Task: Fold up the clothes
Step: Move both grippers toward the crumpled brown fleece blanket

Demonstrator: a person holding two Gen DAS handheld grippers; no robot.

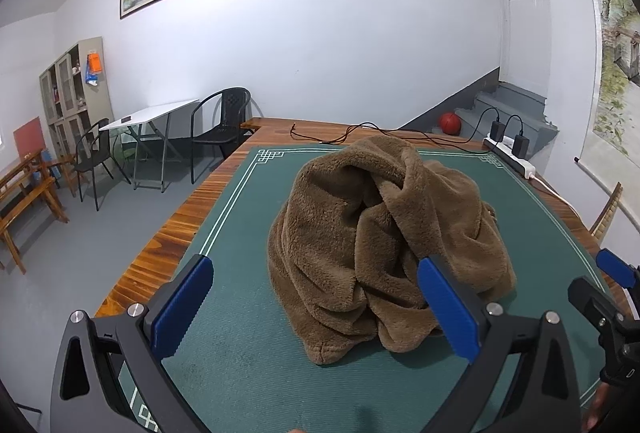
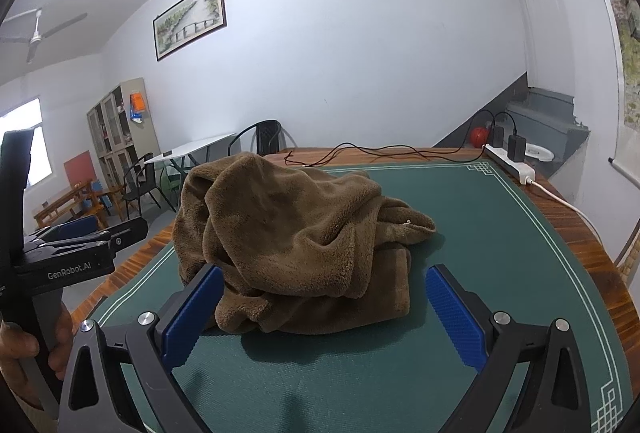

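A brown fleece garment (image 1: 384, 233) lies crumpled in a heap on the green mat (image 1: 240, 365); the right wrist view shows the same garment (image 2: 292, 241) bunched up with a flat hem toward me. My left gripper (image 1: 316, 273) is open, its blue pads wide apart just short of the heap's near edge, holding nothing. My right gripper (image 2: 324, 285) is open too, its pads flanking the near hem without touching it. The left gripper's body (image 2: 60, 257) shows at the left of the right wrist view, held by a hand (image 2: 24, 353).
The mat covers a wooden table (image 1: 160, 245). A white power strip (image 2: 516, 165) with two black chargers and thin cables (image 2: 360, 153) sits at the far right edge. Black chairs (image 1: 220, 129), a small white table and a cabinet stand beyond on the left.
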